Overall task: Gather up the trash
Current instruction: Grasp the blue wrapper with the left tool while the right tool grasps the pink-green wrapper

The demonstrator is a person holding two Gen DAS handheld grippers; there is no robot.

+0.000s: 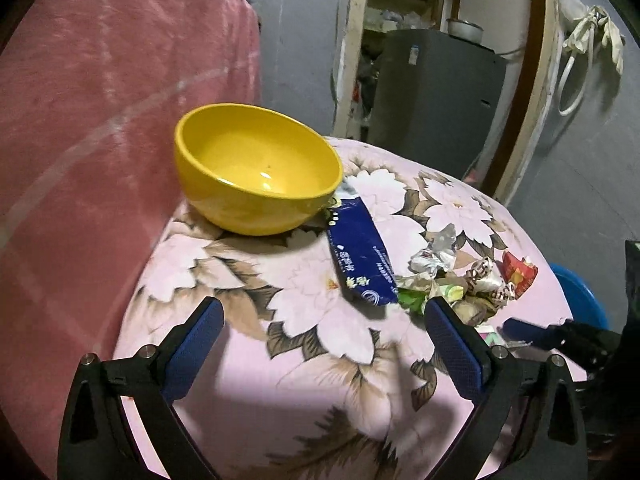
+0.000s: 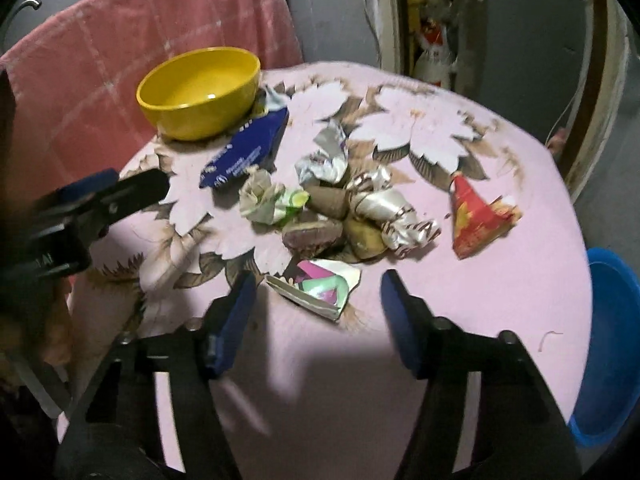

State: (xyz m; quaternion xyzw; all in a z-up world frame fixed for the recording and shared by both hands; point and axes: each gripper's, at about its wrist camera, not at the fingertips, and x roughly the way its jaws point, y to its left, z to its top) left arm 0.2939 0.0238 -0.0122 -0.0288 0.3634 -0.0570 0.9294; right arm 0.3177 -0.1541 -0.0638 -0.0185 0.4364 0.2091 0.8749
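Note:
A pile of trash lies on a table with a pink flowered cloth (image 2: pixel 500 280). It holds a blue wrapper (image 2: pixel 246 152) (image 1: pixel 362 256), a silver foil wrapper (image 2: pixel 326 156), a crumpled green-white wrapper (image 2: pixel 272 198), a shiny striped wrapper (image 2: pixel 390 208), a red packet (image 2: pixel 476 216) (image 1: pixel 518 272) and a flat pink-green carton piece (image 2: pixel 316 286). My right gripper (image 2: pixel 318 312) is open, just above the carton piece. My left gripper (image 1: pixel 324 320) is open and empty above the cloth, left of the pile; it also shows in the right wrist view (image 2: pixel 120 188).
An empty yellow bowl (image 1: pixel 256 168) (image 2: pixel 200 92) stands at the table's back left, touching the blue wrapper. A pink blanket (image 1: pixel 100 120) hangs behind it. A blue basin (image 2: pixel 612 344) sits below the table's right edge. A doorway and grey cabinet (image 1: pixel 436 96) are behind.

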